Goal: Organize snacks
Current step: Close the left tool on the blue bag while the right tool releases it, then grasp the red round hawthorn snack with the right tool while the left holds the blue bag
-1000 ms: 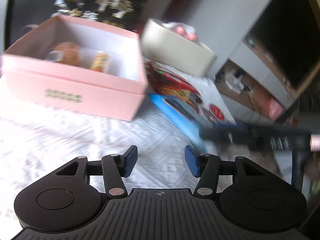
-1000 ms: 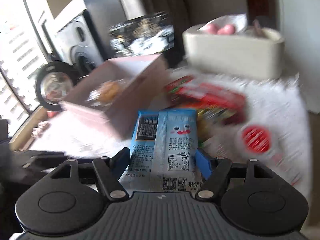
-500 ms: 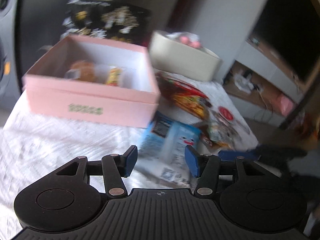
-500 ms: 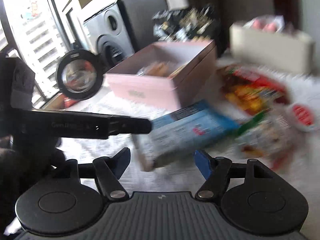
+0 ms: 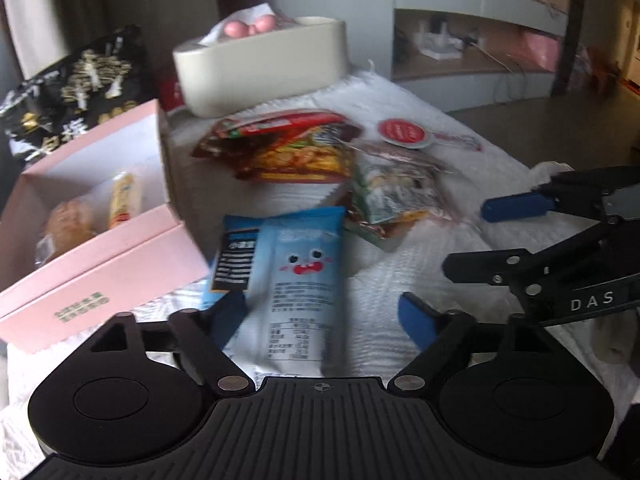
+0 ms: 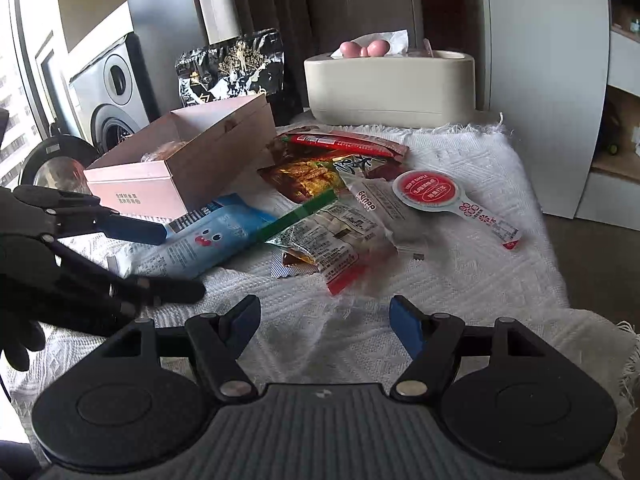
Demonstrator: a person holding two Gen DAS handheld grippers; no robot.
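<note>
Blue snack pack is lying flat on the white knitted cloth that covers the tabletop, one end right up against the corner of the pink box. The left gripper has just been spreading its jaws and now they're wide apart, straddling the near end of the pack. From the right wrist view one blue finger sits over the pack's far edge and the other is on the near side, and I can't see either pad pressing on it, so I'd call that released.

The right gripper is off to the side over bare cloth, jaws parted, nothing between them.

The pink box is open, with a wrapped bun and a small yellow stick pack inside. To the right of the blue pack is a loose heap: a red noodle bag, a clear-and-green packet overlapping it, and a round red-topped lollipop thing a bit further out. Behind all that, a cream tissue box with two pink knobs on top, and a black and gold bag standing behind the pink box.

A black-gloved hand is holding the left gripper at the edge of the right wrist view.
</note>
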